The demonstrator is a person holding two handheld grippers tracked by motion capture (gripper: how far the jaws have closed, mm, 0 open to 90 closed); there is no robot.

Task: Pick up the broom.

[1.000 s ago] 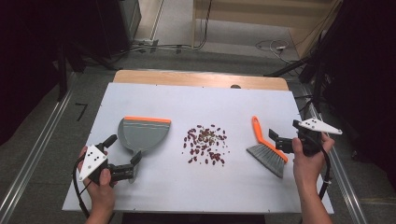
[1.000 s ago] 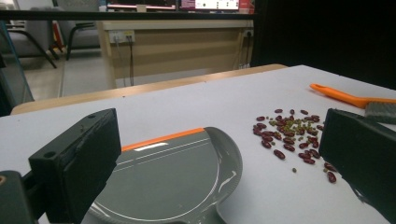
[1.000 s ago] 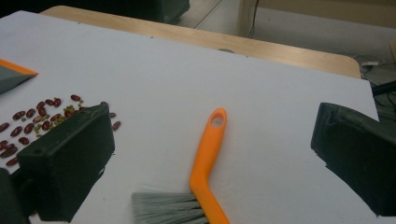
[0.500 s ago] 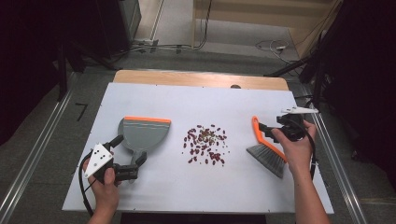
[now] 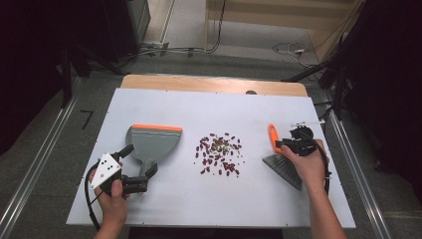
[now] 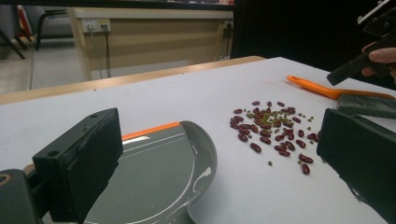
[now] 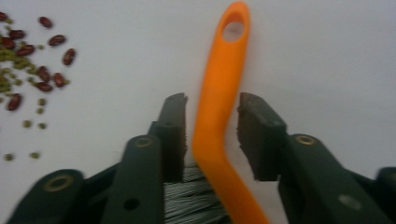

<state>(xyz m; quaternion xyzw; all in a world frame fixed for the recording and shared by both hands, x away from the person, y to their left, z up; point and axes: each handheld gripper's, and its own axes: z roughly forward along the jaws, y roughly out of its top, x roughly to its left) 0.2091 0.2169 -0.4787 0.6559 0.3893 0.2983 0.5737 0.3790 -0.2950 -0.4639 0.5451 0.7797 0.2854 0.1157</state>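
One dustpan (image 5: 152, 144), one hand brush (image 5: 281, 159) and one scatter of beans (image 5: 219, 153) lie on the white table (image 5: 209, 107). The brush, right of the beans, has an orange handle with a hanging hole and grey bristles. The left gripper (image 5: 130, 183), nearest, spreads its fingers either side of the dustpan's handle, left of the beans, gripping nothing. The right gripper (image 7: 210, 135) has just been closing; its fingers (image 7: 173, 135) flank the orange handle with slim gaps showing, a detail the high view hides under the hand.

White table (image 5: 164, 209) bears a grey dustpan (image 5: 152, 144), scattered beans (image 5: 219, 154) and an orange-handled brush (image 5: 281, 162)
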